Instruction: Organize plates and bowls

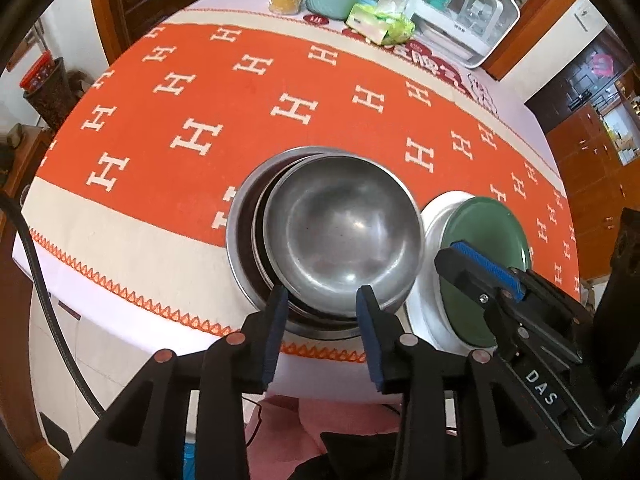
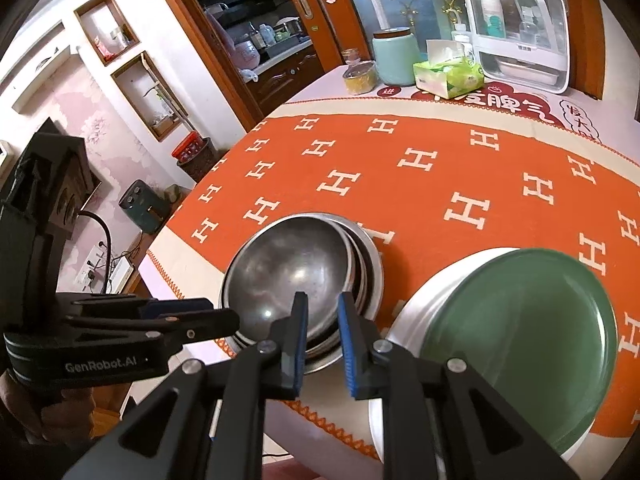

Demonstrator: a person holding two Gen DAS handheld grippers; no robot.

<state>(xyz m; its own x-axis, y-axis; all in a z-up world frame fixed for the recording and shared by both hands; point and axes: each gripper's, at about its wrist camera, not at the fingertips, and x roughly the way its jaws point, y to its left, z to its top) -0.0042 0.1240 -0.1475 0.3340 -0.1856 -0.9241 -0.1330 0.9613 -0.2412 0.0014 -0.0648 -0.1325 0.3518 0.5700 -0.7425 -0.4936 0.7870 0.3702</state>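
Left gripper (image 1: 322,300) fingers spread, right gripper (image 2: 323,308) fingers parted, both empty; nested round steel bowls (image 1: 344,232) centre frame, round green plate (image 1: 486,236) on white plate (image 1: 434,216) beside; green tissue pack (image 1: 378,24) upper right of bench (image 1: 120,240).

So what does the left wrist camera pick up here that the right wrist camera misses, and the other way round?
Only the left wrist view shows the pink cloth below the table edge and the dark kitchen cabinets at far right.

Only the right wrist view shows the pink wall with recessed wooden niches and the teal appliance on the floor.

Both show the stacked steel bowls, the green plate on a white plate, the orange H-patterned tablecloth, the green tissue pack, and both grippers, left and right, open and empty.
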